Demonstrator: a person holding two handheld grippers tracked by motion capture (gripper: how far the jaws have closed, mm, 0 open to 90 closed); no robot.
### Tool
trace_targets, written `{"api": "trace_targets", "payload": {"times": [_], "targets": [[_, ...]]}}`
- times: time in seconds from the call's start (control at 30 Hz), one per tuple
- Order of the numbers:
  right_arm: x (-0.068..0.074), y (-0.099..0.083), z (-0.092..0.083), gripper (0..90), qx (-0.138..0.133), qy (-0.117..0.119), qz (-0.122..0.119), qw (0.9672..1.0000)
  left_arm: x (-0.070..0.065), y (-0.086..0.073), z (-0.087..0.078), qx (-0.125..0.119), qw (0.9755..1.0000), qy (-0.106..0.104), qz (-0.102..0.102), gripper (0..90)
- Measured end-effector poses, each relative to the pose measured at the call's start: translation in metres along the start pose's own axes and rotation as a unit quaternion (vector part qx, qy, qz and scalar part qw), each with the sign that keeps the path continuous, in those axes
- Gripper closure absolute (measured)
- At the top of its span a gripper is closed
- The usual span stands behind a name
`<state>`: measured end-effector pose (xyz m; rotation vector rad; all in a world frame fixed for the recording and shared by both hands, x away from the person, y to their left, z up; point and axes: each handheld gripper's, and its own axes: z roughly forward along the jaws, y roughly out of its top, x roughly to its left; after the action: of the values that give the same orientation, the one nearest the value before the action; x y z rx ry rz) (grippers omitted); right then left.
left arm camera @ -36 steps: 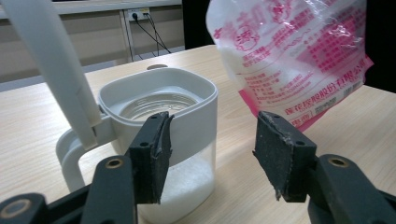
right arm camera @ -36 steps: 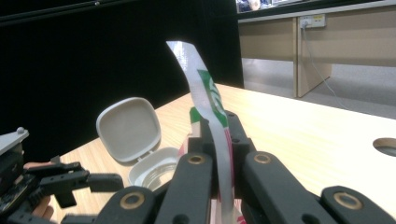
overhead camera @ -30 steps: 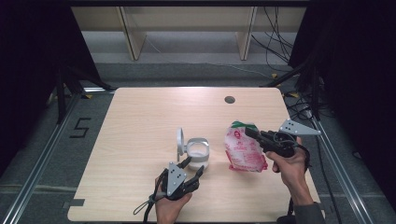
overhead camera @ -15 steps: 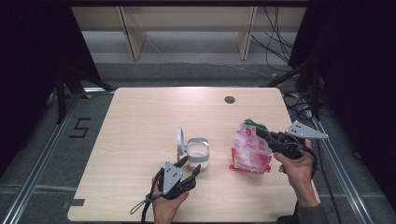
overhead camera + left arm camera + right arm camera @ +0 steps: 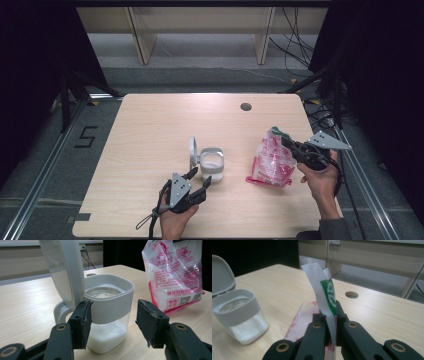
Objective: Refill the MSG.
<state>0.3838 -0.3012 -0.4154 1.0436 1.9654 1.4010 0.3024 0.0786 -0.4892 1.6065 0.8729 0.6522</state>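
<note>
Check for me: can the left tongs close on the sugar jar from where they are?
Probably yes. The left tongs are open, the jar sits just ahead between them, and nothing blocks the way.

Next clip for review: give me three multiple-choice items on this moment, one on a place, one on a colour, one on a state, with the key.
1. Where does the bag stand relative to the jar, in the high view?
A. to its right
B. to its left
C. inside it

2. What colour is the print on the bag's front?
A. blue
B. pink-red
C. black

3. How is the jar's lid?
A. snapped shut
B. lying on the table
C. flipped up open

Key: 1 A, the bag stands right of the jar, its top pinched by the right tool; 2 B, pink-red print shows; 3 C, the lid rises beside the open left tool.
</note>
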Motion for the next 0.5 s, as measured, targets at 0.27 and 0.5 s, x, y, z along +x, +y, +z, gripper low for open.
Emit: {"api": "trace_targets", "payload": {"times": [0.27,0.5], "targets": [[-0.007,-0.013,0.008,90.0,0.022,-0.024,0.004,0.9995,0.002,0.0,-0.003,0.007,1.0,0.004,-0.001,44.7],[-0.01,-0.016,0.01,90.0,0.03,-0.034,-0.008,0.9989,0.003,0.0,-0.005,0.008,1.0,0.003,0.001,44.7]]}}
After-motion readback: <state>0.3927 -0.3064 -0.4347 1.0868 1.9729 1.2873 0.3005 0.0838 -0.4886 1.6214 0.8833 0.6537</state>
